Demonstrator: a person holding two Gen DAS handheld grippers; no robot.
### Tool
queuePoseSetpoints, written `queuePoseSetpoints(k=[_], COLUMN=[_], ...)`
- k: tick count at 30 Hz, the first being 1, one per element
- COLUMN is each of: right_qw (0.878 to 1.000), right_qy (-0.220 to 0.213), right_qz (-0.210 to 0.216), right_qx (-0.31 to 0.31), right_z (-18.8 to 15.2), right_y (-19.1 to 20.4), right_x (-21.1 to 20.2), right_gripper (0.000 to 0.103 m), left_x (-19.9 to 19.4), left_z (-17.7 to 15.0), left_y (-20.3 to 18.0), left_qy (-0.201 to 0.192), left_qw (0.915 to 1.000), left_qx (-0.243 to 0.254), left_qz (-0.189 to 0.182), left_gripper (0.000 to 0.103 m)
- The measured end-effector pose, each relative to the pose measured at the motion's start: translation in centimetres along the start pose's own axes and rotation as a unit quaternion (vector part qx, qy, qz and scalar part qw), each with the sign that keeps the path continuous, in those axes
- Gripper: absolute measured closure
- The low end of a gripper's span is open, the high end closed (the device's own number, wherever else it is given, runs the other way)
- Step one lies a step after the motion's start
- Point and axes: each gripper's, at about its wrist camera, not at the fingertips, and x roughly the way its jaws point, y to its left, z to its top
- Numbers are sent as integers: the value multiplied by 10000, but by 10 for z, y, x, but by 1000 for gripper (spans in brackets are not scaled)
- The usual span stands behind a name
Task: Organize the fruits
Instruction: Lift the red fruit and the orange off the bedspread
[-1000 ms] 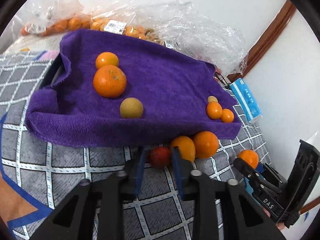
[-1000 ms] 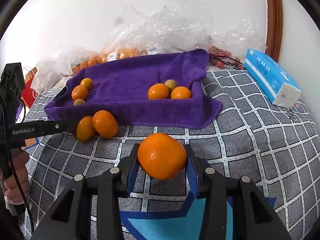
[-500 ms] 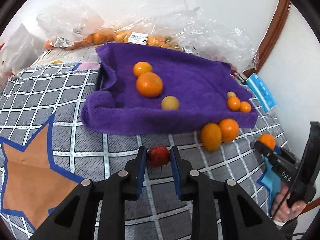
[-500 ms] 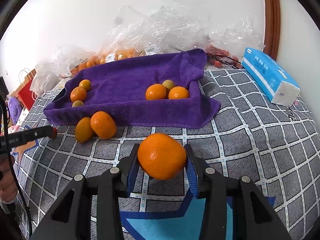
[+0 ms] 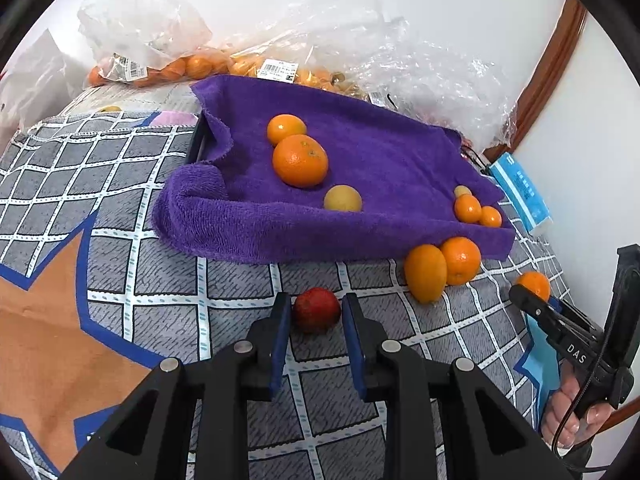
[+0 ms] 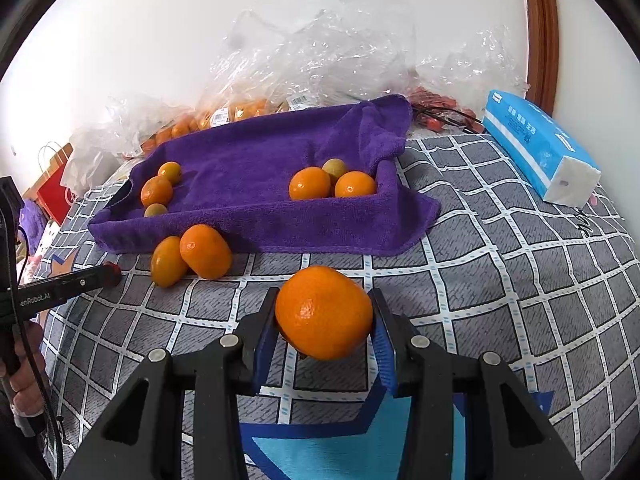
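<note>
Left claw [image 5: 316, 314] clenched on small red fruit [image 5: 317, 309], right claw [image 6: 324, 320] on orange [image 6: 323, 312]; probably lifted for sorting onto purple towel [image 5: 380, 168].

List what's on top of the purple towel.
On the purple towel: three fruits at its left end, three in the right corner. The tray beneath is covered except one dark edge.

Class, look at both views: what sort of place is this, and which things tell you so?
Probably a room in a home: a patterned quilt, shop-bought bags of fruit against the wall, and a tissue pack.
</note>
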Motion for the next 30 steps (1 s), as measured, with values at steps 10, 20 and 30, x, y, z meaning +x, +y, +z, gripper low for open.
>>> queuePoseSetpoints(k=[10, 20, 30], right_qw=[9999, 9999, 10000], right_qy=[-97, -131, -84], right_qz=[100, 16, -44], right_qx=[-8, 94, 21], right_z=[0, -1, -2], right_y=[1, -2, 3], right_x=[-4, -6, -7], right_gripper=[61, 61, 61], left_x=[-9, -21, -33], left_z=[-7, -8, -9], left_y=[-5, 1, -4], left_qy=[-360, -662, -961], left_qw=[9988, 9974, 9952], left_qx=[186, 16, 151], left_qz=[-273, -266, -122], left_gripper=[78, 78, 78])
